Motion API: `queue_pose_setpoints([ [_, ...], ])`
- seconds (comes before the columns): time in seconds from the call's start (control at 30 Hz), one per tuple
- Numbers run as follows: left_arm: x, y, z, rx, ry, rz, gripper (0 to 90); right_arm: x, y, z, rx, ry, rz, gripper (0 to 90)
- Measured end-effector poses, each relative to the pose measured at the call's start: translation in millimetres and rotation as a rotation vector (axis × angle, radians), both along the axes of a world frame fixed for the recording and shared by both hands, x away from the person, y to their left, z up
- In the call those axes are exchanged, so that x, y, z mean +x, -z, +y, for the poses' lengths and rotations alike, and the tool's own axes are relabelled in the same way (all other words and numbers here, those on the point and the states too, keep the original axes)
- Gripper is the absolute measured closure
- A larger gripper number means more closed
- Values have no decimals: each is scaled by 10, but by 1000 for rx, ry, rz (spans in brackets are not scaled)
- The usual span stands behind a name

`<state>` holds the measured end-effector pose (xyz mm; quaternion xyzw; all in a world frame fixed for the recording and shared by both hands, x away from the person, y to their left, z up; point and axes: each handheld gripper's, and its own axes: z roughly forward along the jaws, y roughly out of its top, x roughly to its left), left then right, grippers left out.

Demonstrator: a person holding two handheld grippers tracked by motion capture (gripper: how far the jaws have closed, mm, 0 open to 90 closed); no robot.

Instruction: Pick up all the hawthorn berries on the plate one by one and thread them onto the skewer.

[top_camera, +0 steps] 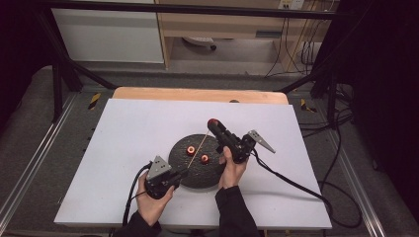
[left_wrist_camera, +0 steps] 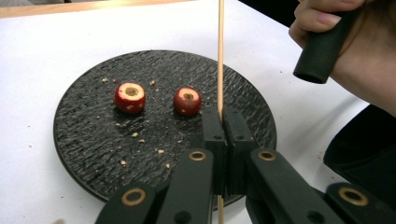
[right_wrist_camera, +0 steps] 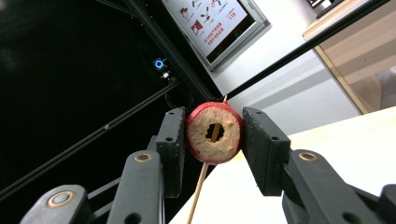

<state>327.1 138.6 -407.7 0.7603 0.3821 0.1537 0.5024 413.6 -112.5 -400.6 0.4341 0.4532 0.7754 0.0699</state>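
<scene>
On the white bench [top_camera: 123,148], left to right: left gripper [left_wrist_camera: 222,122] sits at the near-left rim of the round black textured plate [left_wrist_camera: 93,140], jaws pressed together on the thin wooden skewer [left_wrist_camera: 220,56]. Skewer runs up and away over the plate. Two small red cored fruit pieces [left_wrist_camera: 130,97] lie apart on the plate, crumbs around them. Right gripper [right_wrist_camera: 214,133] is raised past the plate's far-right edge, jaws pinching a third red cored fruit piece [right_wrist_camera: 214,132]; skewer tip passes through its core hole
</scene>
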Motion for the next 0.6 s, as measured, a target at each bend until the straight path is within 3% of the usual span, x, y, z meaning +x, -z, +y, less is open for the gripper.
queue_pose_setpoints([
  [0.07,1,-10,8,-5,0,-10,890,-2,-1,0,0,-2,3,614],
  [0.1,-4,-33,12,-19,-2,-23,890,0,7,7,-7,-25,27,615],
  [0.17,7,-55,0,-9,1,-19,890,-10,34,22,-13,-45,40,615],
  [0.6,109,-121,-84,1,6,-15,890,-120,51,44,-63,-85,45,614],
])
